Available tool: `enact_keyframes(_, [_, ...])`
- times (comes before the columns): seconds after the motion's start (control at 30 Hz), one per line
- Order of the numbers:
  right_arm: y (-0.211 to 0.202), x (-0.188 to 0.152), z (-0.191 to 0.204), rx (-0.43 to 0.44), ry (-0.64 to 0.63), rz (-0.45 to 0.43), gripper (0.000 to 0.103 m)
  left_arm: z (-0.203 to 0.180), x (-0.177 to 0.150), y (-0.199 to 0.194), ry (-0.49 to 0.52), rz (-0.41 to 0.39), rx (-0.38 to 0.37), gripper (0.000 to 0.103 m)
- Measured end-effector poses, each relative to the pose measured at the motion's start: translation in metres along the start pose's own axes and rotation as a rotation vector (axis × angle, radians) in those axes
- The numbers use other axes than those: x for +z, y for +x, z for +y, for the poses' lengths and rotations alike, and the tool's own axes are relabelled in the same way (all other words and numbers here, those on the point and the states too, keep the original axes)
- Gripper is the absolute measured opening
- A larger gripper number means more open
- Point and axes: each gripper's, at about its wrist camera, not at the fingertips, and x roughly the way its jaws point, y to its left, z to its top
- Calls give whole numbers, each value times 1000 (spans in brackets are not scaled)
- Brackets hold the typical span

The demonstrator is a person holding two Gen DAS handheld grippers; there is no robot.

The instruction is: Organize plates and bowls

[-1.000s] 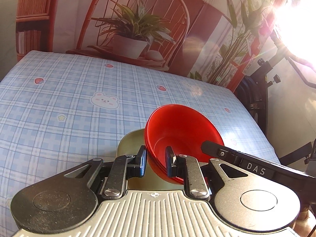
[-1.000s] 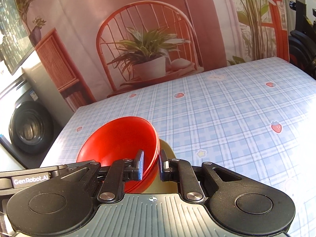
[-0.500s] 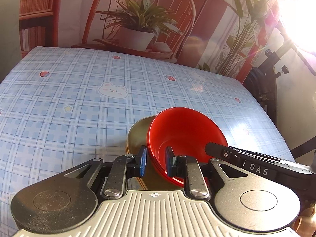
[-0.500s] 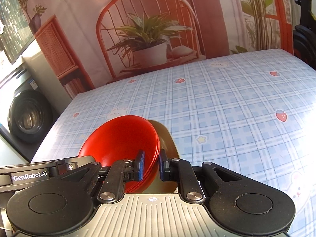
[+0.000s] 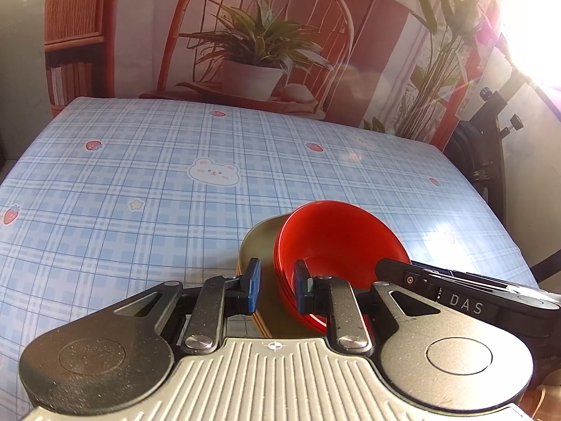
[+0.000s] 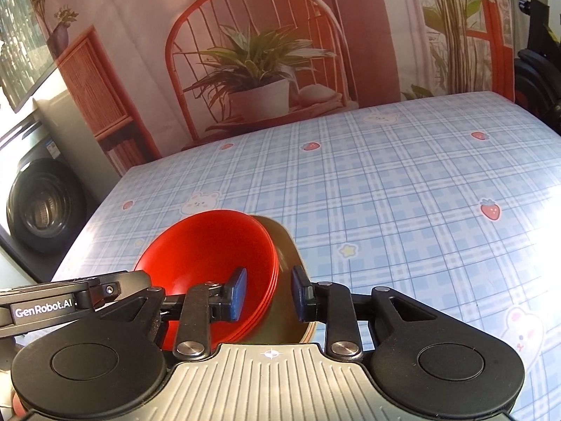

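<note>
Left gripper (image 5: 274,284), in the left wrist view, stands with its fingers spread apart astride the rim of the stacked red bowls (image 5: 336,242), one blue pad outside and one inside, neither clearly pressing; the bowls sit on olive plates (image 5: 257,242) at 6 o'clock on the blue checked tablecloth (image 5: 140,189). Right gripper (image 6: 268,289), in the right wrist view, is likewise spread across the red bowls' (image 6: 207,249) rim at 6 o'clock, with the olive plates (image 6: 284,249) just beside at 3 o'clock.

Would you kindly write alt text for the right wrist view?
The right gripper, jaws parted, straddles the rim of stacked red bowls sitting on an olive plate. They rest on a blue plaid tablecloth, with the left gripper at left.
</note>
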Motion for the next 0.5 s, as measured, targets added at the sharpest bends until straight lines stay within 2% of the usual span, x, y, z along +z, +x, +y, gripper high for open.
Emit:
enact_keyframes(0.17, [-13,7,2,-7,-12,-38,34,-7,6,-15,34,-40,34,24])
enact_keyframes(0.27, [-25,13,4,-12,-23,-71,42,-10,11,-31,49,-87,52,52])
enact_keyframes(0.3, [-30,15,4,-15,-29,-84,43,-12,14,-38,55,-112,57,57])
enact_keyframes(0.5, [-65,28,8,-37,-74,-170,64,-22,25,-77,101,-211,117,69])
